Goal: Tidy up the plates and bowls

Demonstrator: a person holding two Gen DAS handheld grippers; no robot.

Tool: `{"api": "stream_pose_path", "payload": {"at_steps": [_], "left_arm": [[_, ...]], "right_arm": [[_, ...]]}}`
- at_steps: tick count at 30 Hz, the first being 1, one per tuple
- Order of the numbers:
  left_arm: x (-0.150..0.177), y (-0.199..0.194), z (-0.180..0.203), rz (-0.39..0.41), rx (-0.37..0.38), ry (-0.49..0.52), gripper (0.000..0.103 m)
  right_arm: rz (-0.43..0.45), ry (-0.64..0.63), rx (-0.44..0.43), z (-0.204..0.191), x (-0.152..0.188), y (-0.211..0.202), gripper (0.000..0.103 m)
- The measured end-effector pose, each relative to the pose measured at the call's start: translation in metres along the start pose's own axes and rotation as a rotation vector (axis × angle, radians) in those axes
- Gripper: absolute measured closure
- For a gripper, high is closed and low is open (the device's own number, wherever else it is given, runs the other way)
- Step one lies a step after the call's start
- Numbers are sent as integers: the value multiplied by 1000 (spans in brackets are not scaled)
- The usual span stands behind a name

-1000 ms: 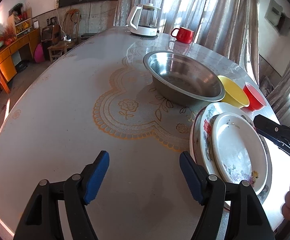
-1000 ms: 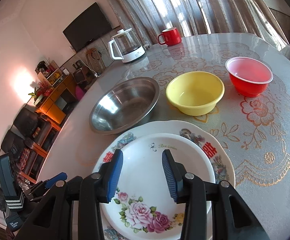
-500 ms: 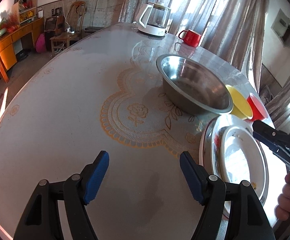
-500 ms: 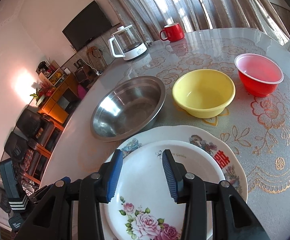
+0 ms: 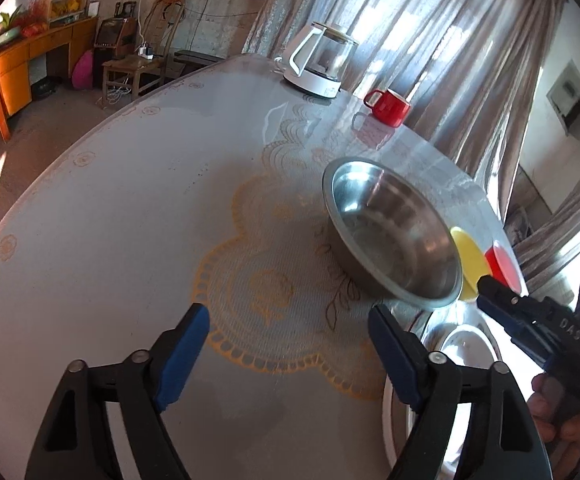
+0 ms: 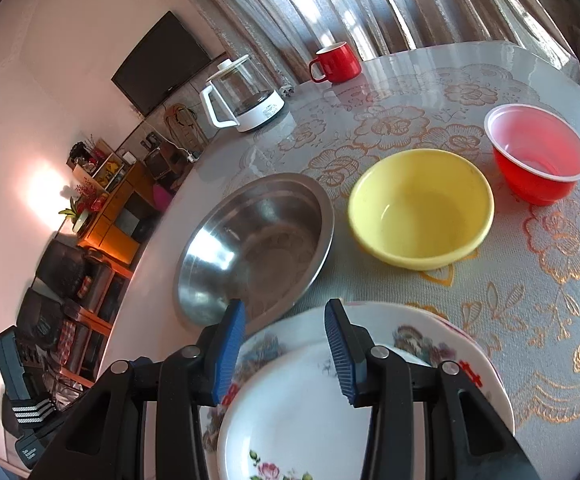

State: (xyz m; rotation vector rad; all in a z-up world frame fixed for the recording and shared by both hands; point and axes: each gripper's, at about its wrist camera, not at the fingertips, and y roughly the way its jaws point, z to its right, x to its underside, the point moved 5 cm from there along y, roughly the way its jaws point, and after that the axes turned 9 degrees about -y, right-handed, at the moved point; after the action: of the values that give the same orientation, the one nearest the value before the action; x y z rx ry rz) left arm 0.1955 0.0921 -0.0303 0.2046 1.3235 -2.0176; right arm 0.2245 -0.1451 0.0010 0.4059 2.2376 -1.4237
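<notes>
The steel bowl [image 6: 256,246] stands on the table [image 5: 110,220]; just right of it sits the yellow bowl [image 6: 421,208], and beyond that the red bowl [image 6: 537,154]. Just in front of the steel bowl, a small plate [image 6: 297,412] lies stacked on a large plate [image 6: 449,340]. The left gripper [image 5: 288,340] has just been opening and holds nothing. The right gripper [image 6: 286,340], partly open and empty, hangs over the plates' far edge.

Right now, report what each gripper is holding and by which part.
Nothing is held. The left gripper has just been opening over bare table; the right gripper hangs open above the plates.
</notes>
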Motion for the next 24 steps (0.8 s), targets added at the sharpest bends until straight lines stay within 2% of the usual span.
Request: {"api": "stream_pose_path", "payload": {"at_steps": [4,7,13,17,20,24], "left_arm": [[-16,5,5,25,21,-7,8],[-27,12,8,14,58,-21,1],[-43,29,11,13,39,-10,0],[-52,44,7,-46,26,-77,0],[-55,52,3,-63,11,-111,0],[-59,57,4,-64,39,-144,1]], "right_arm": [[-11,2,18,2,-10,13,62],[-27,7,40,3,-15,24,62],[-40,0,79,8,-23,38,62],[-51,-11,94,10,-26,46,65],[-66,-19,91,9,-27,53,65],[-75,-22,84,10,-28,58,65]]}}
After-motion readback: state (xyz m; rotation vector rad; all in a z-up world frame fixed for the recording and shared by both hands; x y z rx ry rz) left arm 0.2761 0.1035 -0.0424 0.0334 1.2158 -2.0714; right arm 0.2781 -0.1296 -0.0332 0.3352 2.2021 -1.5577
